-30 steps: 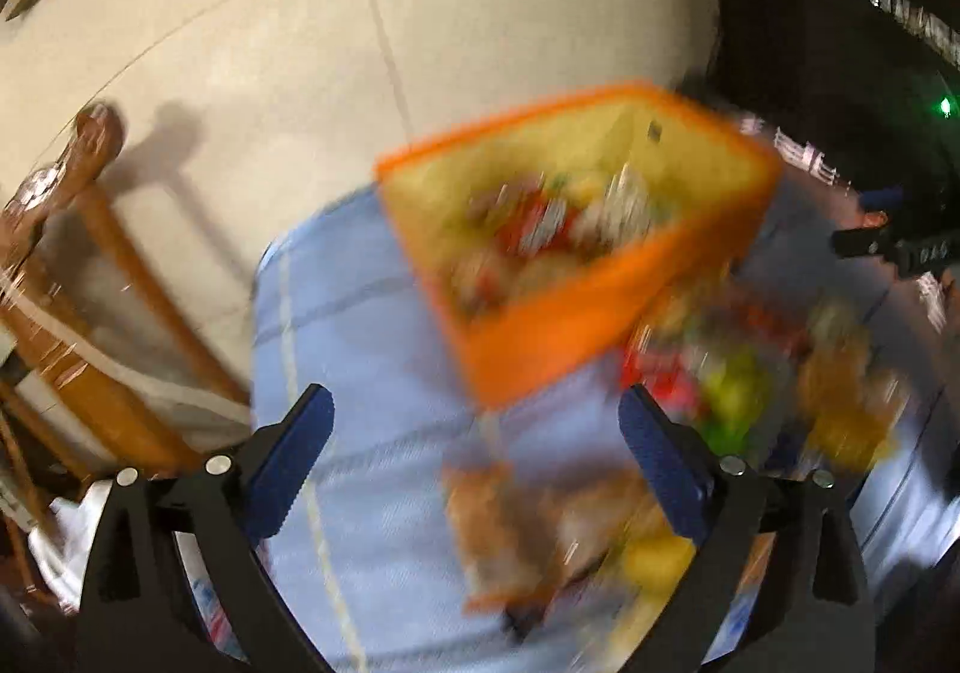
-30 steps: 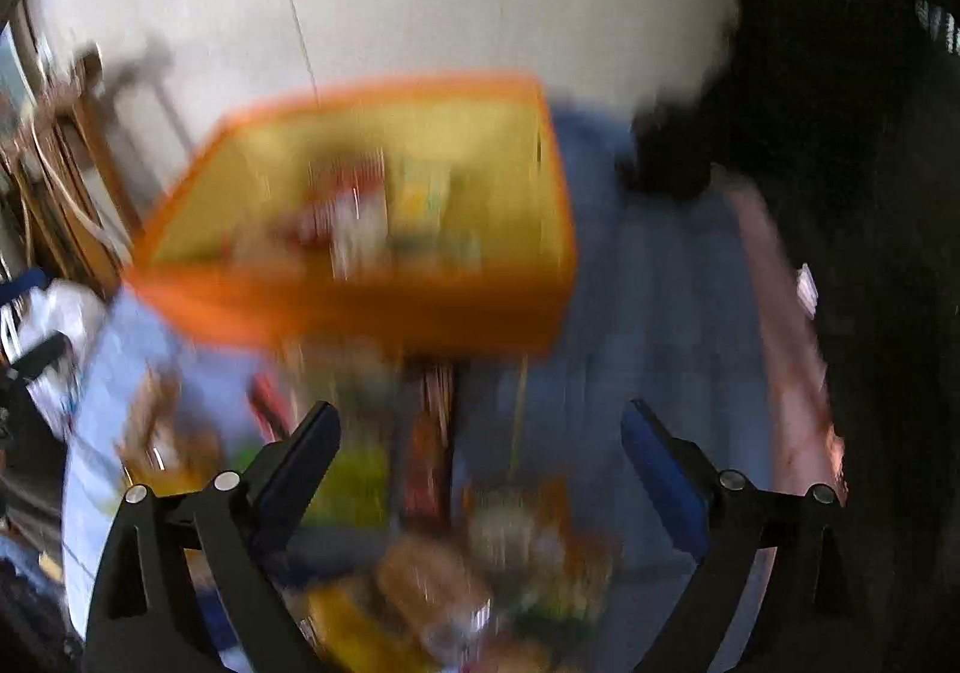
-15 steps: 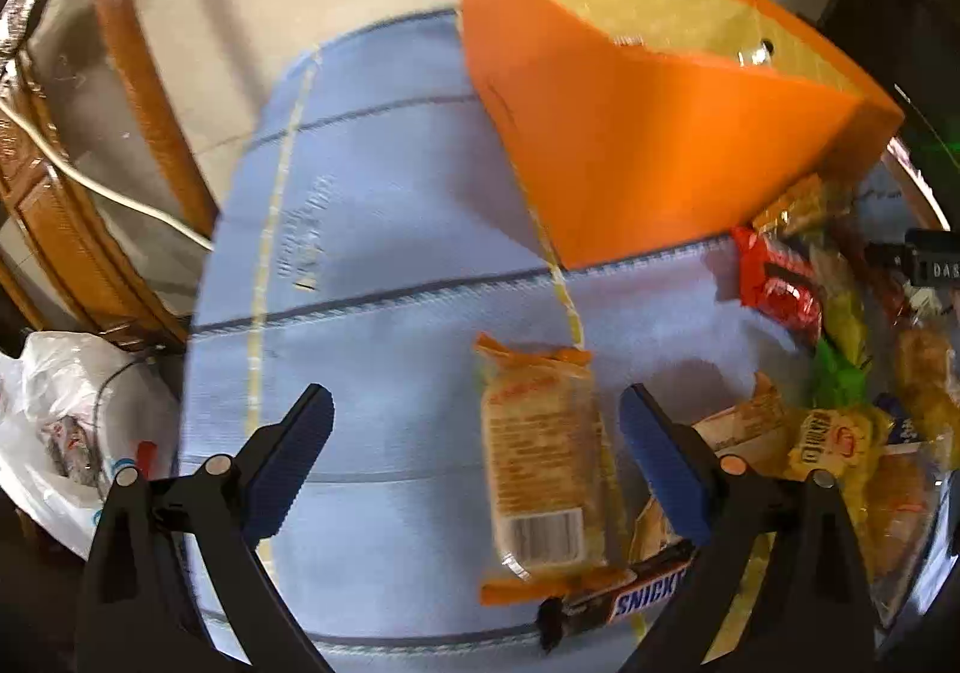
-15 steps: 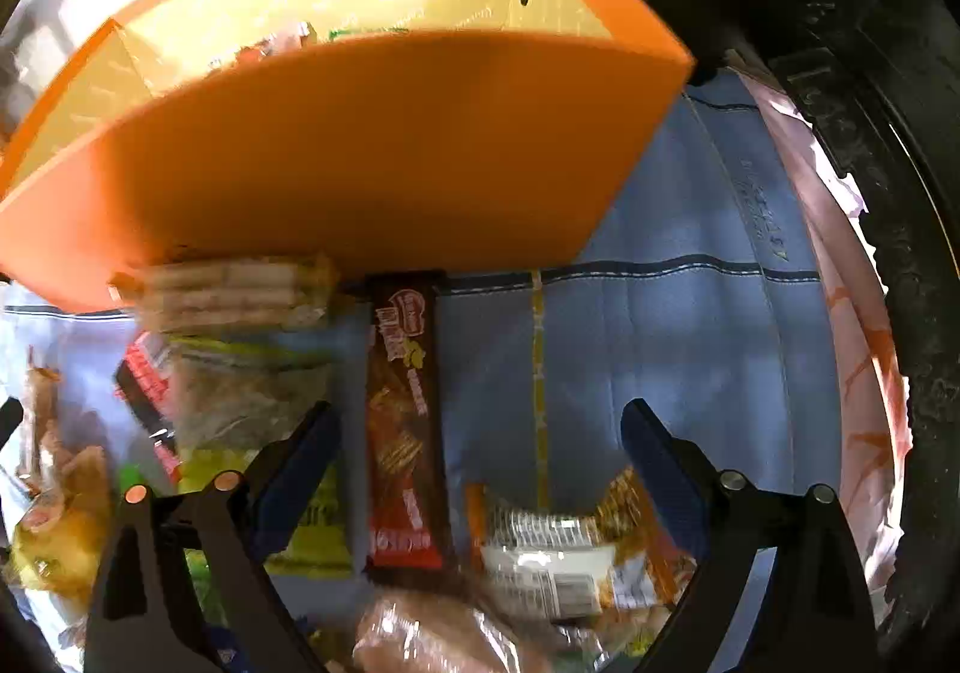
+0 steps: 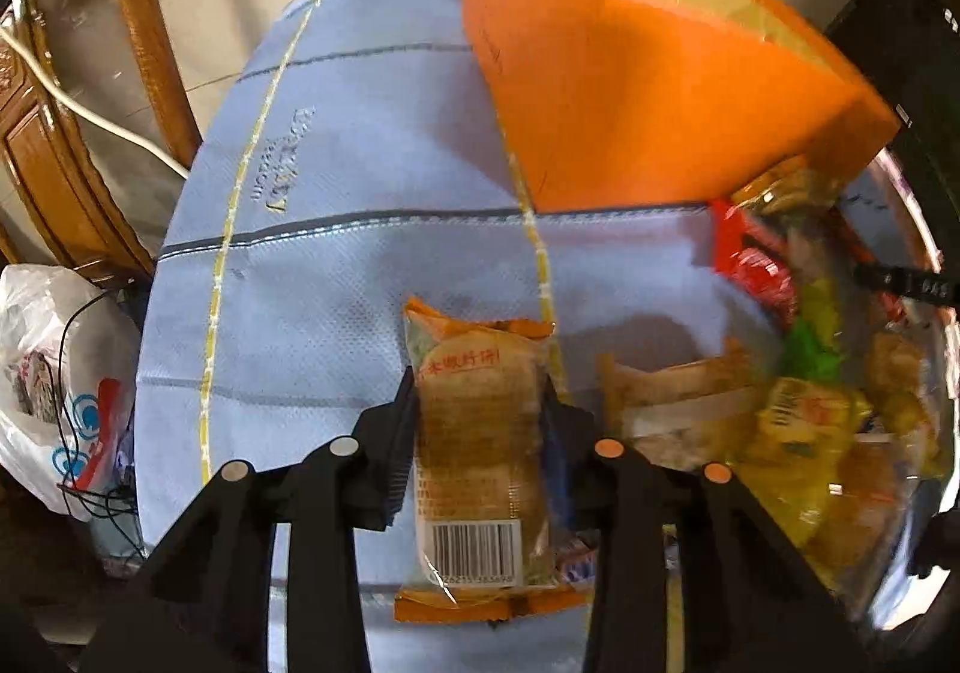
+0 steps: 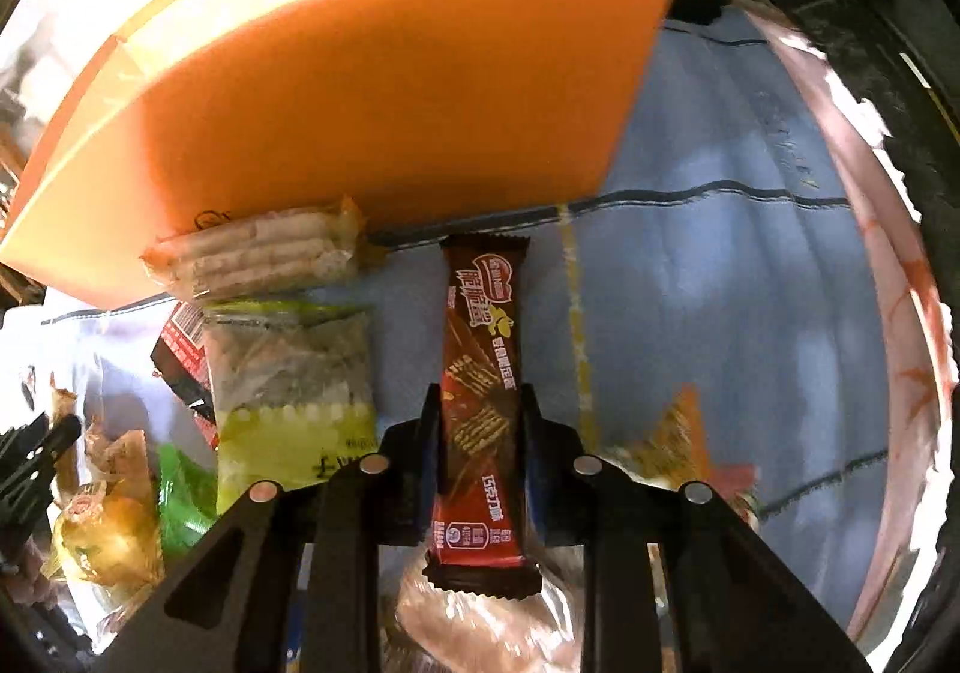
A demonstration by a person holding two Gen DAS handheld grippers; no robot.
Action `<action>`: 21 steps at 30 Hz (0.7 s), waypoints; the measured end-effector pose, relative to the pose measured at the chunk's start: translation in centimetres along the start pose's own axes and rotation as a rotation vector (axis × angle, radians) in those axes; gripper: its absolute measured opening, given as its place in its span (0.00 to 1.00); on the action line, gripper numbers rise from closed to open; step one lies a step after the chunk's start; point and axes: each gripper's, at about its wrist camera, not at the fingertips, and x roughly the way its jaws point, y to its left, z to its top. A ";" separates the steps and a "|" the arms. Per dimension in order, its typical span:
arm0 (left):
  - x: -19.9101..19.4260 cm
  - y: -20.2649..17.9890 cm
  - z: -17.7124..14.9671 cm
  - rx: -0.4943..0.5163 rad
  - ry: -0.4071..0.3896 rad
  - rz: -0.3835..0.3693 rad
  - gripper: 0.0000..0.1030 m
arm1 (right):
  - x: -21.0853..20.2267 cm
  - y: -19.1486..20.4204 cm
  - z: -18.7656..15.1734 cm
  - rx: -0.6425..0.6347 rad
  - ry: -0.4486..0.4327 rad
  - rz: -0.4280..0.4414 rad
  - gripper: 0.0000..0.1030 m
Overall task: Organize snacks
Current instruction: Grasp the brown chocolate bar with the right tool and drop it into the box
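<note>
Blue cloth-covered worktop (image 5: 336, 265), orange box (image 5: 630, 90) upper frame, left tongs (image 5: 480, 421) just closed on biscuit packet (image 5: 474, 433), right tongs (image 6: 477, 421) just closed on brown wafer bar (image 6: 480, 373).

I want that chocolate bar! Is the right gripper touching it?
Touching. The right wrist view shows the right gripper with both pads pressed against the chocolate bar.

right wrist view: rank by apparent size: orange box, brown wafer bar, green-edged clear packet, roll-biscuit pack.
1. orange box, by far
2. green-edged clear packet
3. brown wafer bar, though it sits nearer the camera, so its rank against the packet is unsure
4. roll-biscuit pack
</note>
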 end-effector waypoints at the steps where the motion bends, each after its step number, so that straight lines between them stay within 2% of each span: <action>1: -0.5 0.0 0.0 -0.006 -0.007 -0.004 0.34 | -0.4 -0.1 0.0 -0.001 -0.012 0.002 0.23; 8: -5.7 -0.6 1.1 -0.034 -0.097 -0.071 0.34 | -6.2 0.2 -1.0 -0.019 -0.117 0.025 0.23; 13: -10.7 -4.6 3.6 0.072 -0.195 -0.082 0.34 | -11.8 0.3 -0.7 -0.052 -0.233 0.028 0.23; 16: -12.5 -7.1 6.2 0.127 -0.249 -0.106 0.35 | -13.7 0.4 1.3 -0.072 -0.281 0.047 0.23; 19: -12.2 -8.8 9.0 0.159 -0.298 -0.082 0.35 | -14.0 0.7 4.1 -0.068 -0.313 0.092 0.23; 21: -11.2 -9.1 11.6 0.108 -0.306 -0.082 0.35 | -13.9 0.5 6.0 -0.075 -0.330 0.112 0.23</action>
